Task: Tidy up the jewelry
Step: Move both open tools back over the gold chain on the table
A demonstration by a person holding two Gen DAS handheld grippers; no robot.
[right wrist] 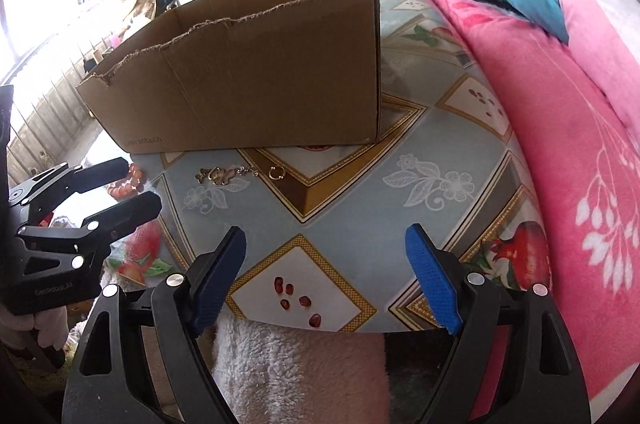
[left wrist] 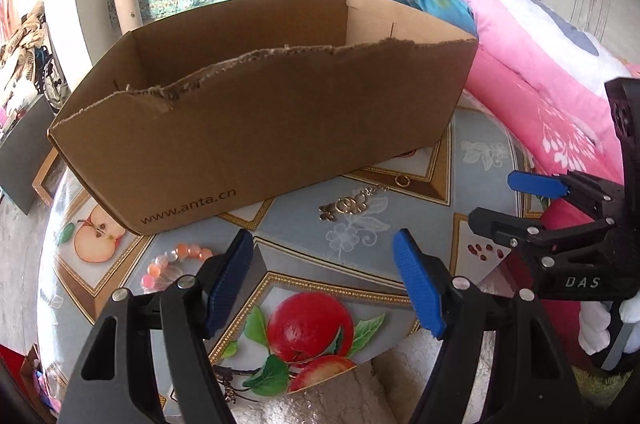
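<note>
— So, where's the jewelry?

— I see the gold brooch (left wrist: pixel 347 205) at centre frame in my left view, on the fruit-print tablecloth (left wrist: pixel 472 144), just below the cardboard box (left wrist: pixel 248 128). Its long axis runs lower left to upper right, toward a small gold ring (left wrist: pixel 401 180). A bead bracelet (left wrist: pixel 176 262) lies at lower left.

— And the tongs?

— Both released. My left gripper (left wrist: pixel 324 284) and right gripper (right wrist: pixel 326 274) stand wide with nothing between them.
</note>
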